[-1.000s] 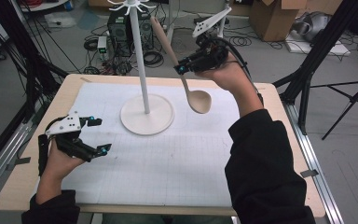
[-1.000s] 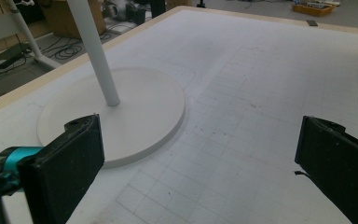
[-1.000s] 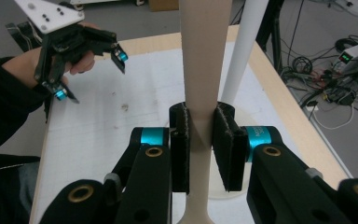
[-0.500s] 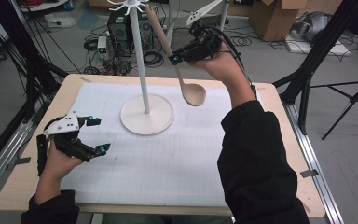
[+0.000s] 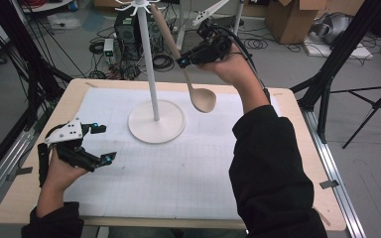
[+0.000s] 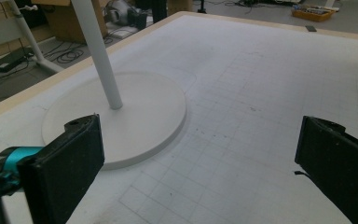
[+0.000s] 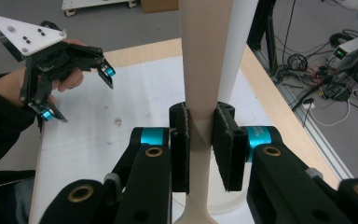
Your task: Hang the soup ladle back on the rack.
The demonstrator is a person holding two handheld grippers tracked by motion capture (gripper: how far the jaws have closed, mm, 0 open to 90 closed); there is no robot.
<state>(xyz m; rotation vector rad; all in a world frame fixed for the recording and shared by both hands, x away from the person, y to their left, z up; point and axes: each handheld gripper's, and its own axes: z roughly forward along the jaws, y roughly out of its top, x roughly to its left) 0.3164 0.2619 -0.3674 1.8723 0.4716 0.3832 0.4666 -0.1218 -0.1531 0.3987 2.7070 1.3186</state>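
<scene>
1. Cluttered workshop floor, with cables, boxes and dark tripod legs, surrounds a light wooden table point(image 5: 297, 148) topped with a white gridded mat point(image 5: 178, 173).
2. On the far half of the mat stands a white hanging rack point(image 5: 151, 84): a thin upright pole on a round flat base, with small hooks at its top near the upper edge of the high view.
3. Raised above the table just right of the pole is a long pale wooden spoon point(image 5: 191, 82), tilted, bowl low and handle tip up beside the hooks.
4. A right gripper point(image 5: 184, 62), black with blue accents, is clamped on the spoon's handle; in the right gripper view its pads point(image 7: 182, 147) press both sides of the handle point(image 7: 200, 70), with the white pole right behind it.
5. A left gripper point(image 5: 101, 144) rests low over the near left part of the mat, jaws spread wide with nothing between them; the left gripper view shows its pads point(image 6: 70, 161) well apart, facing the rack's base point(image 6: 135, 116).
6. Judged from this, the spoon is picked up and lifted to hook height, so the carrying looks mostly done. What remains seems to be catching the handle's end on a hook, letting go and drawing away. Whether the handle has a hole for that I cannot tell.
</scene>
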